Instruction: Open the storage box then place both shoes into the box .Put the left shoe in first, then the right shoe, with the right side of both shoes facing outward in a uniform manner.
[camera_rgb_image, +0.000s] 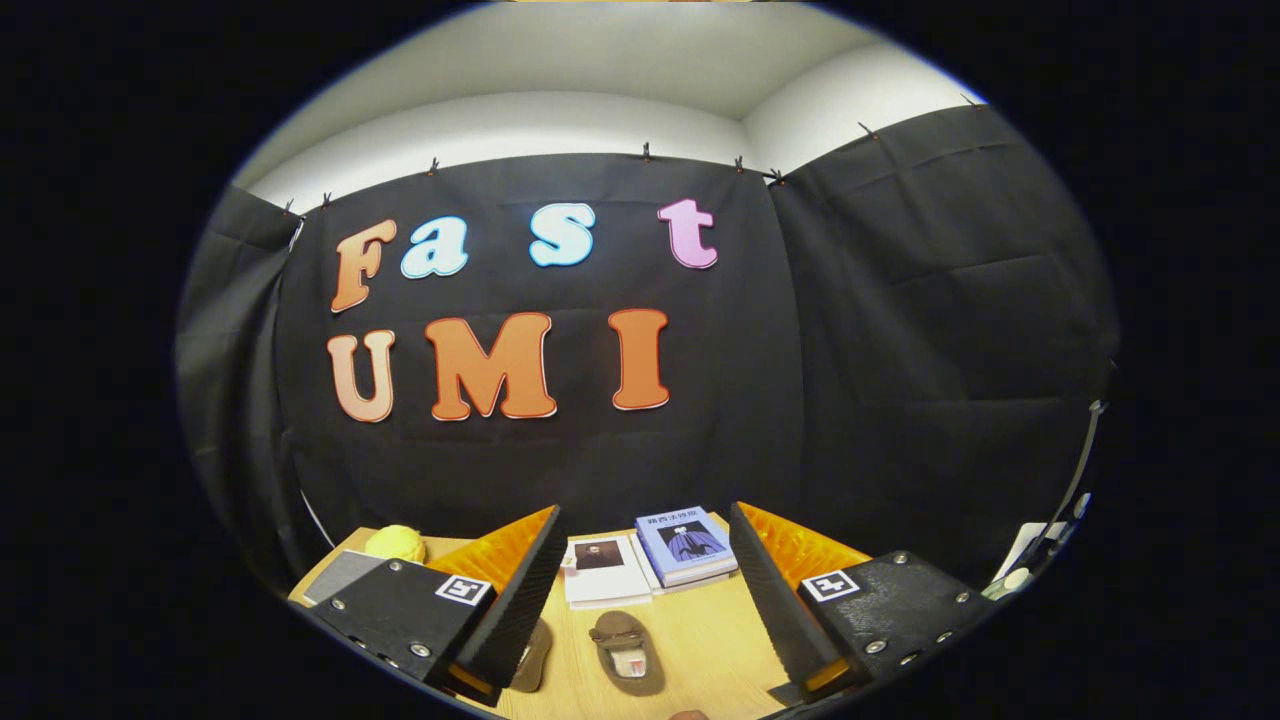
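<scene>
My gripper (648, 610) hangs above the wooden table (700, 640) with its fingers spread wide apart and nothing between them. Below and between the fingers lies a brown shoe (627, 652), sole down, its opening facing up. A second brown shoe (532, 657) lies just to its left, mostly hidden behind my left finger (520, 600). I cannot see a storage box from here.
Beyond the shoes lie a white book (603, 570) and a blue-covered book (686, 545) on a small stack. A yellow round object (395, 543) and a grey flat item (342, 575) sit at the table's far left. White items (1030, 555) show at the right.
</scene>
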